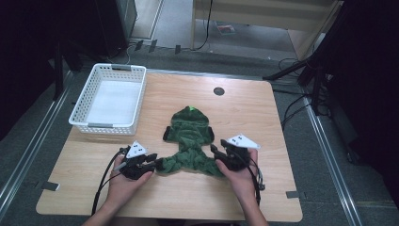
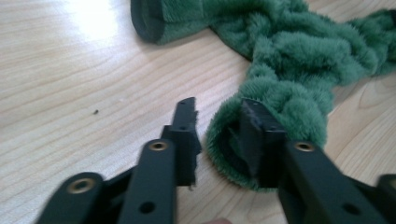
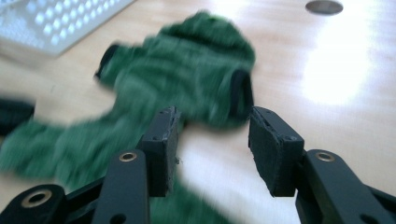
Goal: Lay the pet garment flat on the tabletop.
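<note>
Table: light wood, rounded corners, a dark round grommet toward 12 o'clock.

White basket: perforated plastic, sits at about 10 o'clock on the table, nothing in it, well apart from the garment.

Green fleece garment: small hooded piece, lies flat near the table centre, hood toward 12 o'clock, black-cuffed sleeves out to 9 and 3 o'clock, two leg ends spread toward 7 and 5 o'clock. The fabric is bunched and twisted through the lower half.

Left gripper: at the 7 o'clock leg end. In the left gripper view its fingers stand narrowly apart; one finger sits inside the leg opening, the other outside on bare wood, pads not pressing the fleece.

Right gripper: at the 5 o'clock leg end. In the right gripper view, which is motion-blurred, the fingers stand moderately wide with nothing between them, fleece below and beyond.

Judgement: both leg ends look released, so the step in hand is re-gripping for a fold or lift toward the basket. To do it well: take both layers of each hem between the pads, not one layer from inside the opening; close both grippers at matching points; pull the hem taut before moving, so the twist flattens.
</note>
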`<state>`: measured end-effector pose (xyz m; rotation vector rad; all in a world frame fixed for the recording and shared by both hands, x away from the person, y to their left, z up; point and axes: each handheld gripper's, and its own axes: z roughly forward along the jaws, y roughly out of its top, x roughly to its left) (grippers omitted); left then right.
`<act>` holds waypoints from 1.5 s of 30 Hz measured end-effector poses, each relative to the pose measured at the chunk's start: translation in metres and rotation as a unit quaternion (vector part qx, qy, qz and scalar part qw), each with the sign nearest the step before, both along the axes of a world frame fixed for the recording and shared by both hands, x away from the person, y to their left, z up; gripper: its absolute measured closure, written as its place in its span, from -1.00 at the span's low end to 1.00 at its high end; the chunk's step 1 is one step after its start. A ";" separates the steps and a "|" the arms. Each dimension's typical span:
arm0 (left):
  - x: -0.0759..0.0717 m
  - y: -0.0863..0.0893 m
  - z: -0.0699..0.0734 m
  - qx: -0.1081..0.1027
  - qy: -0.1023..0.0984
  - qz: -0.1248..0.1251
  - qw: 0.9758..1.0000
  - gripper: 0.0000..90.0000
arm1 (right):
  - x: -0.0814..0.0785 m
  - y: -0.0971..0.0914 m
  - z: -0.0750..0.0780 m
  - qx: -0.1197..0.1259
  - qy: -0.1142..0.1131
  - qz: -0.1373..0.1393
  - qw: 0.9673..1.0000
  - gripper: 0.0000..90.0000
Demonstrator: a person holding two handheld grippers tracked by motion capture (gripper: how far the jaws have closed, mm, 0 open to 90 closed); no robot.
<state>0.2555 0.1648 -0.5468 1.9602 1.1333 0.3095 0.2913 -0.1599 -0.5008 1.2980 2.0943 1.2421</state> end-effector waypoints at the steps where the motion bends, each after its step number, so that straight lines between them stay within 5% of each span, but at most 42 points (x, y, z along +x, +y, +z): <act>1: 0.000 -0.001 -0.001 0.003 0.001 0.000 1.000 0.60 | 0.009 0.002 0.002 0.004 0.003 -0.003 1.000 0.18; 6: 0.001 0.001 -0.003 0.009 0.000 -0.003 1.000 0.82 | 0.048 0.015 -0.006 -0.004 0.037 -0.010 0.999 0.16; 10: 0.002 0.003 -0.003 0.012 -0.001 0.002 1.000 0.86 | 0.064 0.024 -0.023 -0.022 0.069 -0.008 0.997 0.26; 14: 0.002 0.004 -0.003 0.011 -0.001 0.003 1.000 0.86 | 0.067 0.025 -0.032 -0.042 0.080 -0.014 0.996 0.77; 20: 0.002 0.006 -0.003 0.004 -0.001 0.009 1.000 0.90 | 0.068 0.018 -0.031 -0.044 0.068 -0.026 0.996 0.82; 27: 0.001 0.011 -0.002 -0.019 -0.008 0.012 1.000 0.64 | 0.057 0.001 -0.019 0.009 0.043 -0.019 0.999 0.24; 30: -0.001 0.014 0.003 -0.040 -0.026 0.011 0.999 0.33 | 0.049 -0.010 -0.011 0.015 0.017 -0.026 0.999 -0.07; 37: -0.007 0.032 0.019 -0.077 -0.068 0.025 0.994 -0.49 | 0.032 -0.032 0.002 0.029 0.002 -0.036 0.999 -0.75; 45: -0.020 0.063 0.023 -0.084 -0.088 0.027 0.992 -0.96 | 0.004 -0.050 0.001 -0.010 -0.008 -0.051 0.999 -0.76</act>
